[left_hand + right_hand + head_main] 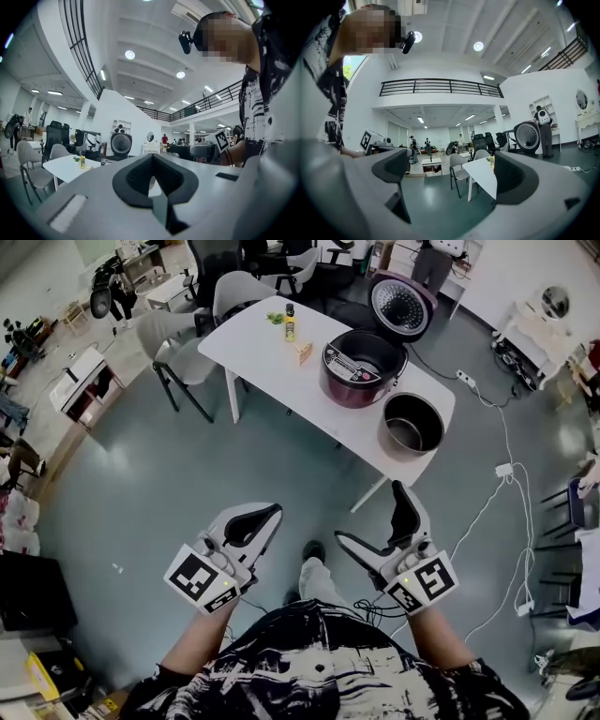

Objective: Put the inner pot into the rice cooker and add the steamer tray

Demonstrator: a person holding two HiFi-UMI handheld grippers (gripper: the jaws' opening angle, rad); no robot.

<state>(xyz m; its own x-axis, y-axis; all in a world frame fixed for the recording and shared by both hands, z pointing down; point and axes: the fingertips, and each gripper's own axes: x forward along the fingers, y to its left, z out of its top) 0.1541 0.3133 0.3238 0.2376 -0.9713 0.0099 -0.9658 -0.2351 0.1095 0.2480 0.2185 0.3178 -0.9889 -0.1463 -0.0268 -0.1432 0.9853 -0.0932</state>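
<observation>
Only my head view looks down onto the table [253,343]. Both gripper views catch it edge-on, far across the hall, under a railed balcony [440,86] that the head view leaves out.

On the table the rice cooker [361,367] stands with its lid [401,304] raised, and inside its body I see only a dark hollow. The inner pot [412,424] sits upright on the table just beside the cooker, toward the near right corner, and shows me only its bare grey bottom. I cannot pick it out in either gripper view.

Both grippers hang low over the floor, well apart from the table. The left gripper [274,510] has its jaws brought together at the tips with nothing between them, and its own view shows the same. The right gripper [372,514] has its jaws spread wide, with only floor between them.

A yellow bottle [290,329] stands near the table's far edge, and the left gripper view shows it too.
</observation>
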